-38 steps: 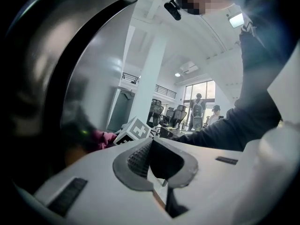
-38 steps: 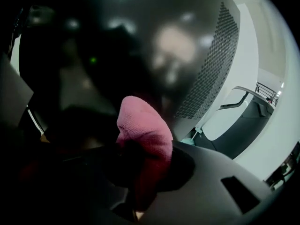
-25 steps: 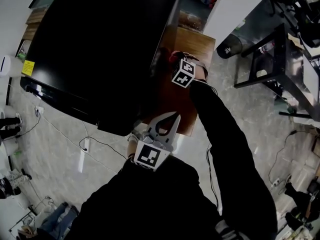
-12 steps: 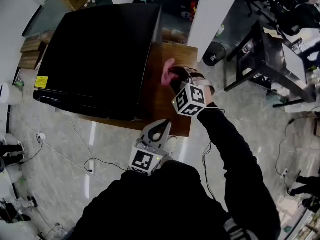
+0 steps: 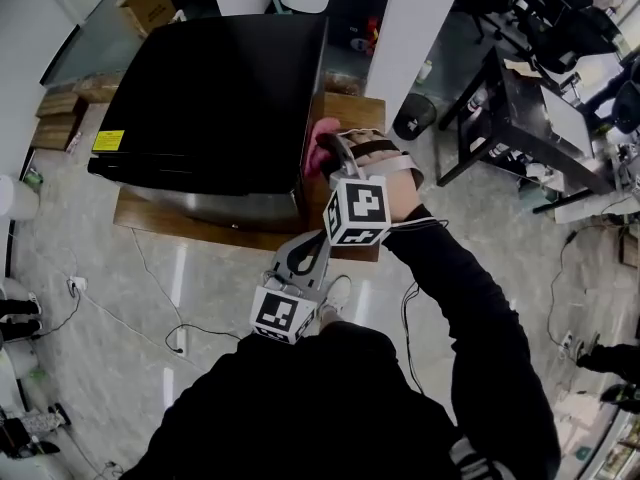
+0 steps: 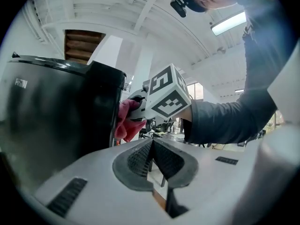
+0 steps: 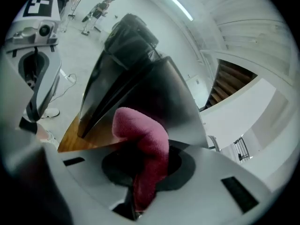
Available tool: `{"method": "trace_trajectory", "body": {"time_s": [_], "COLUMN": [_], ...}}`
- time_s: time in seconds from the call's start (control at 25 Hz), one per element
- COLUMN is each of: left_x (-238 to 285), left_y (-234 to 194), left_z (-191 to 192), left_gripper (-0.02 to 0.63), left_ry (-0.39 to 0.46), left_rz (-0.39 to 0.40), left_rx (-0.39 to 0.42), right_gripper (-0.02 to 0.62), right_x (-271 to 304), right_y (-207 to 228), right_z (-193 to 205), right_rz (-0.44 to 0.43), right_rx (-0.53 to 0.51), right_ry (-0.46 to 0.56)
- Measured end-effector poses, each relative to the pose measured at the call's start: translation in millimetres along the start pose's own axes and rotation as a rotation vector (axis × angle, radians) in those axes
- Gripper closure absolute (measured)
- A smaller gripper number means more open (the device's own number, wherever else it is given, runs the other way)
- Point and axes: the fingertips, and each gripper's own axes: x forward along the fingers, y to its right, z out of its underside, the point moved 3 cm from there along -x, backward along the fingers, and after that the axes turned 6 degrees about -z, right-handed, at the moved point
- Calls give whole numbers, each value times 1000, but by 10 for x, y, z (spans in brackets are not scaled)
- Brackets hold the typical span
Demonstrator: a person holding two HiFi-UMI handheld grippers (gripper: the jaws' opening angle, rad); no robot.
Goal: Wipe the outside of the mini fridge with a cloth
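Observation:
The black mini fridge (image 5: 215, 98) stands on a low wooden table (image 5: 350, 108). A pink cloth (image 5: 322, 140) is pressed against the fridge's right side, near its front corner. My right gripper (image 5: 335, 153) is shut on that cloth, its marker cube facing up. In the right gripper view the cloth (image 7: 145, 144) bulges out of the right gripper (image 7: 145, 161) against the dark fridge wall (image 7: 140, 78). My left gripper (image 5: 310, 246) hangs lower, in front of the table edge, shut and empty. The left gripper (image 6: 152, 149) looks up along the fridge (image 6: 56, 121) at the cloth (image 6: 125, 123).
A white pillar (image 5: 420, 28) rises just right of the table, with a black bin (image 5: 410, 123) at its foot. A black metal table (image 5: 520, 98) stands further right. Cables (image 5: 150, 278) trail over the floor at the left. A cardboard box (image 5: 150, 3) sits behind the fridge.
The head camera has swung, so the fridge shows more squarely. My right gripper keeps the cloth on the fridge's right side and its cube has turned towards the camera. The left gripper stays low.

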Motion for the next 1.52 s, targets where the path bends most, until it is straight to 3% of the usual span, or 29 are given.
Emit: {"method": "trace_trajectory", "body": {"time_s": [0.4,0.88,1.16,1.36,1.52], "left_x": [-193,-181,-130,-110,-65], "left_y": [-288,-525,-583,-625,-651], "left_z": [274,914,1138,1341,1397], "left_gripper": [600,600,600,600,600], "left_ry": [-12,-99,-154,-206,-229], "left_rz": [-36,-74,-76,-79,-78], "left_rx": [-24,-75,-75,-76,-70], "right_gripper": [534,534,534,532,532], "right_x": [366,1416,1968,2196,2325], "right_y": [-457,-1513,-2099,-2369,-2564], "right_z": [62,587,851,962,1021], "right_rz": [-37,-151,-261,-309,-398], "right_rx": [30,107,154,131,112], "right_ry": [-41,-75,-130,-152,-167]}}
